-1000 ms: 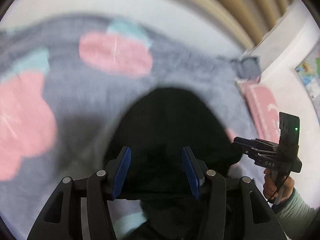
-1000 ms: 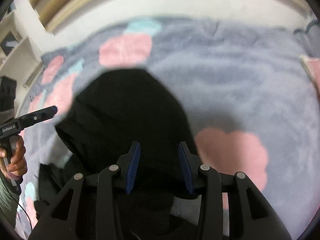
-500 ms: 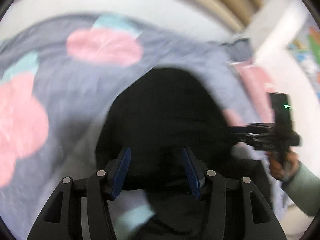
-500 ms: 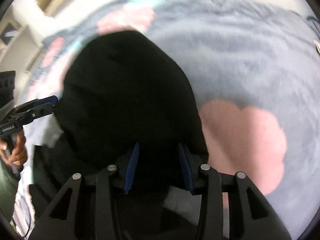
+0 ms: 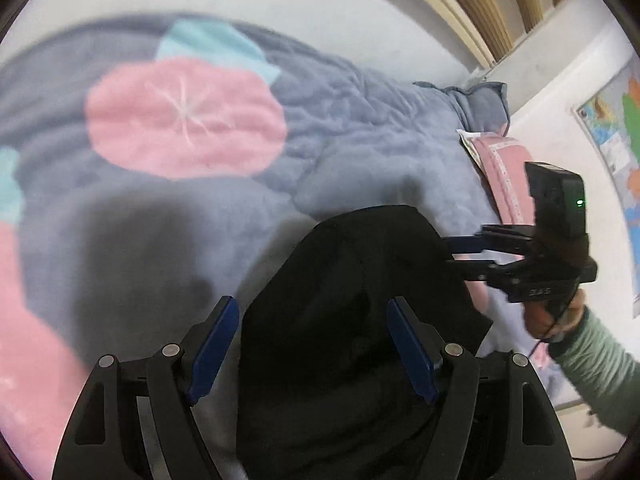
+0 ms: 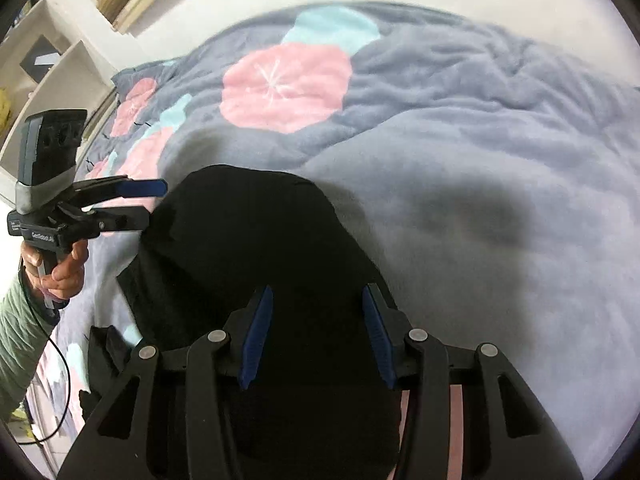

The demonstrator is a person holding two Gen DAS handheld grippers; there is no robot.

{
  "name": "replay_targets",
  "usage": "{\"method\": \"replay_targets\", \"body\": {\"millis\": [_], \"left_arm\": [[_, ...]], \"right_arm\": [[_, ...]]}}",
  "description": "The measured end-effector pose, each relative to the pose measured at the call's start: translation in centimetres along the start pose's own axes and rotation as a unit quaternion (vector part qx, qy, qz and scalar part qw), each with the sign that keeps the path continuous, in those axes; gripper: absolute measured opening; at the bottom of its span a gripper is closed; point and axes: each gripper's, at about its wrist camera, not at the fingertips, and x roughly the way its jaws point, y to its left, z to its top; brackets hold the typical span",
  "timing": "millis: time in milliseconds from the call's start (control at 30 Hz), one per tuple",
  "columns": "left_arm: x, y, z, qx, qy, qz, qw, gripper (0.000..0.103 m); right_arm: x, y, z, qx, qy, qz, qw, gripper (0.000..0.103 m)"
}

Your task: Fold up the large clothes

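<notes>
A black garment (image 5: 352,320) lies in a folded heap on a grey-blue blanket (image 5: 360,128) with pink and teal flowers; it also shows in the right wrist view (image 6: 256,248). My left gripper (image 5: 312,344) is open, its blue fingers standing either side of the garment's near part. My right gripper (image 6: 316,332) is open over the garment's near edge. From the left wrist view the right gripper (image 5: 472,252) reaches to the garment's right edge. From the right wrist view the left gripper (image 6: 136,200) sits at its left edge.
The blanket (image 6: 460,128) covers a bed. A pink pillow (image 5: 504,176) and a grey pillow (image 5: 480,100) lie at the bed's right end. A white shelf unit (image 6: 52,64) stands at the left, a map poster (image 5: 616,128) hangs at the right.
The garment's far part has come back toward me, so the black heap is shorter and more blanket shows. Both grippers have pulled back and stay open.
</notes>
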Motion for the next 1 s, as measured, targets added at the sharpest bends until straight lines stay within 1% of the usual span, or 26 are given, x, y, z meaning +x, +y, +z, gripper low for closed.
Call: {"method": "replay_targets", "body": {"millis": [33, 100, 167, 233, 267, 300, 333, 367, 400, 467, 500, 633, 700, 767, 833, 933, 1000], "left_arm": [[0.7, 0.3, 0.0, -0.002, 0.007, -0.012, 0.9999, 0.077], [2.1, 0.5, -0.2, -0.008, 0.027, -0.043, 0.9987, 0.077], [2.9, 0.4, -0.5, -0.004, 0.035, -0.053, 0.998, 0.077], [3.2, -0.1, -0.9, 0.01, 0.033, -0.04, 0.9986, 0.054], [3.2, -0.3, -1.1, 0.014, 0.032, -0.036, 0.9988, 0.03], [2.9, -0.4, -1.3, 0.015, 0.029, -0.037, 0.9988, 0.021], [2.3, -0.7, -1.6, 0.018, 0.022, -0.039, 0.9988, 0.017], [1.5, -1.2, -2.0, 0.026, 0.014, -0.04, 0.9988, 0.015], [0.8, -1.7, -2.3, 0.034, 0.009, -0.038, 0.9987, 0.014], [-1.3, -3.4, -3.4, 0.059, -0.003, -0.033, 0.9977, 0.013], [-2.8, -4.8, -4.2, 0.078, -0.013, -0.028, 0.9965, 0.013], [-8.2, -9.5, -7.8, 0.119, -0.047, -0.016, 0.9916, 0.013], [-10.6, -11.9, -10.1, 0.135, -0.059, -0.01, 0.989, 0.013], [-12.6, -14.3, -12.6, 0.149, -0.067, -0.001, 0.9865, 0.013], [-14.2, -16.4, -15.3, 0.159, -0.073, 0.005, 0.9845, 0.013], [-16.4, -18.8, -20.2, 0.161, -0.071, -0.005, 0.9844, 0.013], [-16.8, -20.0, -24.0, 0.155, -0.059, -0.01, 0.9862, 0.013]], "right_arm": [[0.8, -0.2, 0.3, 0.001, 0.004, -0.001, 1.0, 0.049], [2.4, -0.8, 0.6, 0.017, 0.02, 0.031, 0.999, 0.051], [3.6, -1.2, 0.7, 0.029, 0.034, 0.045, 0.998, 0.053], [4.1, -1.1, 0.6, 0.023, 0.039, 0.047, 0.998, 0.055], [3.8, -0.7, 0.4, 0.016, 0.036, 0.046, 0.998, 0.05], [3.4, -0.3, 0.2, 0.006, 0.032, 0.049, 0.998, 0.038], [2.6, 0.2, -0.1, -0.003, 0.026, 0.052, 0.998, 0.016], [1.1, 1.0, -0.7, -0.014, 0.008, 0.05, 0.999, 0.015], [0.1, 1.7, -1.0, -0.023, -0.003, 0.048, 0.999, 0.014], [-3.2, 4.1, -2.5, -0.051, -0.031, 0.036, 0.998, 0.013], [-4.6, 5.1, -3.2, -0.06, -0.039, 0.031, 0.997, 0.013], [-11.4, 9.8, -7.6, -0.094, -0.081, 0.015, 0.992, 0.013], [-14.2, 12.4, -10.2, -0.111, -0.095, -0.004, 0.989, 0.013], [-16.8, 15.0, -13.2, -0.126, -0.107, -0.023, 0.986, 0.013], [-18.8, 17.0, -16.1, -0.132, -0.114, -0.032, 0.984, 0.013], [-21.1, 19.6, -21.3, -0.135, -0.118, -0.04, 0.983, 0.013], [-21.3, 21.5, -25.2, -0.141, -0.107, -0.053, 0.983, 0.013]]}}
